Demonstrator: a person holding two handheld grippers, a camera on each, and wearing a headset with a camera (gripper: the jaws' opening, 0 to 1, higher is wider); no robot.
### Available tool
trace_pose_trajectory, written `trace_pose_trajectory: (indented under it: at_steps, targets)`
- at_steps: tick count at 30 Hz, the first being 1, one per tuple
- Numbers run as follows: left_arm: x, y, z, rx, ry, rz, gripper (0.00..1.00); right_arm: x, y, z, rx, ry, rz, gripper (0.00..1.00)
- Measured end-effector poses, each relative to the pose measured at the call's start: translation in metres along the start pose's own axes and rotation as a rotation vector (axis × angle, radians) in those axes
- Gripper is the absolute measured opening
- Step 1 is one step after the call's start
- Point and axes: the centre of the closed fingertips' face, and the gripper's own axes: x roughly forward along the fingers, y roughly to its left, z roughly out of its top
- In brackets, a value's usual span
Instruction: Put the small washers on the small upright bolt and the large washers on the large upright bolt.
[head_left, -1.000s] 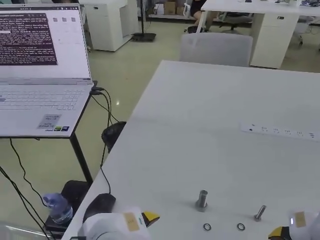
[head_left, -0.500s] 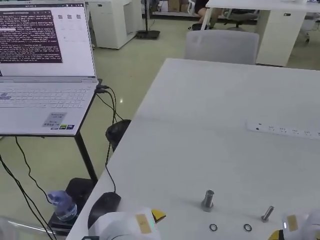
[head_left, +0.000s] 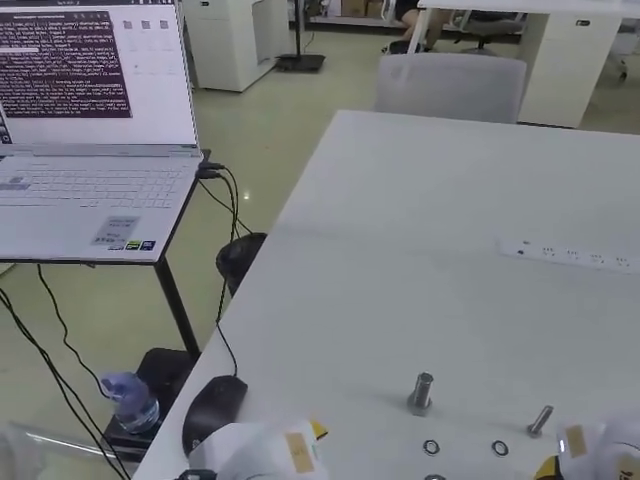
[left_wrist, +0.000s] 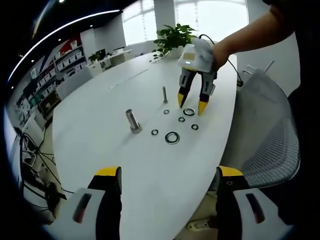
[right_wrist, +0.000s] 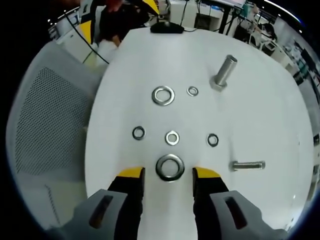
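The large upright bolt (head_left: 421, 392) (left_wrist: 132, 121) (right_wrist: 224, 72) and the thin small bolt (head_left: 541, 420) (left_wrist: 164, 94) (right_wrist: 247, 165) stand on the white table (head_left: 420, 260). Around them lie two large washers (right_wrist: 170, 167) (right_wrist: 163, 95) and several small washers (right_wrist: 172, 137). My right gripper (right_wrist: 169, 175) (left_wrist: 191, 102) is open, its yellow tips on either side of one large washer (left_wrist: 189, 112). My left gripper (left_wrist: 169, 172) (head_left: 300, 440) is open near the table's near edge, with nothing between its tips.
A power strip (head_left: 570, 256) lies at the table's right. A laptop (head_left: 90, 150) sits on a stand to the left, with cables, a black mouse-like object (head_left: 215, 405) and a water bottle (head_left: 130, 400) below. A grey chair (head_left: 450, 88) stands at the table's far end.
The whole head view has shifted, so the camera moved. The bolts and washers lie where they were, and neither gripper has clearly moved.
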Motion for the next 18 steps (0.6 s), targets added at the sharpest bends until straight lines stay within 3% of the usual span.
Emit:
trace_pose_trajectory:
  at_steps: [2, 18]
  targets:
    - [-0.0007, 0.0018, -0.0006, -0.005, 0.002, 0.004, 0.77, 0.0009, -0.0018, -0.0022, -0.010, 0.020, -0.003, 0.37]
    - [-0.0031, 0.0074, -0.0027, -0.032, -0.002, 0.007, 0.73, 0.0018, 0.0011, 0.0007, -0.032, 0.035, 0.021, 0.26]
